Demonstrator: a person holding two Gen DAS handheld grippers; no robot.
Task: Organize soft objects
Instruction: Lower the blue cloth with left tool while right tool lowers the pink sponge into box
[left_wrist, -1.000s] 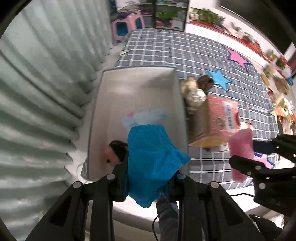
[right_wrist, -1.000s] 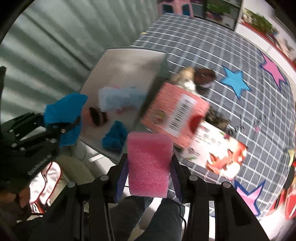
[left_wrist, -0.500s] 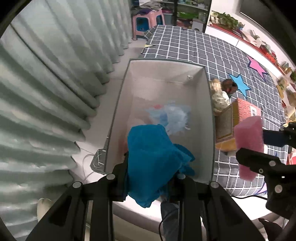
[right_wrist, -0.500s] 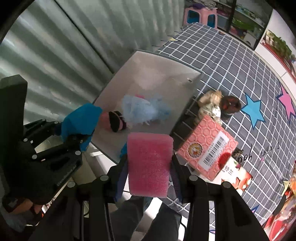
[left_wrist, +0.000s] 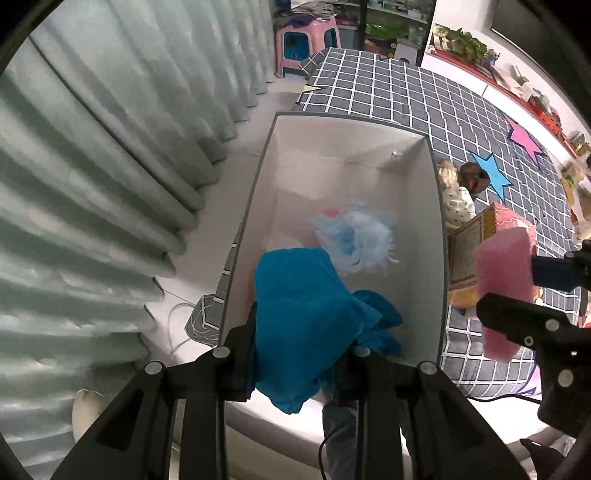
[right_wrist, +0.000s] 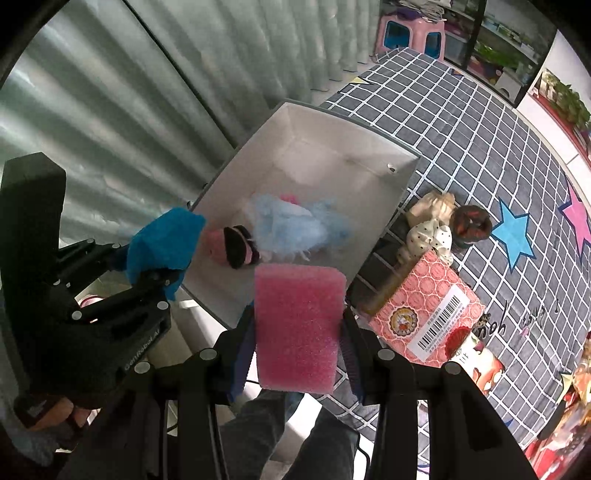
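My left gripper (left_wrist: 299, 343) is shut on a bright blue cloth (left_wrist: 303, 314), which hangs over the near end of a white box with a grey rim (left_wrist: 439, 221). Inside the box lie a pale blue fluffy thing (left_wrist: 358, 236), a second blue cloth (left_wrist: 380, 321) and a pink-and-black soft item (right_wrist: 232, 247). My right gripper (right_wrist: 299, 332) is shut on a pink sponge (right_wrist: 299, 328), held above the box's near right edge (right_wrist: 384, 229). The right wrist view shows the left gripper (right_wrist: 147, 266) with its blue cloth (right_wrist: 162, 243) at the left.
A pink patterned carton (right_wrist: 424, 314), a small doll (right_wrist: 432, 229) and a brown round item (right_wrist: 472, 221) lie on the grey checked mat (right_wrist: 461, 122) right of the box. Pale curtains (left_wrist: 110, 166) hang to the left. A pink stool (left_wrist: 306, 44) stands far behind.
Both grippers have moved toward the box, which now sits more squarely under them. The sponge has shifted from over the carton to the box's edge. Both grips are unchanged.
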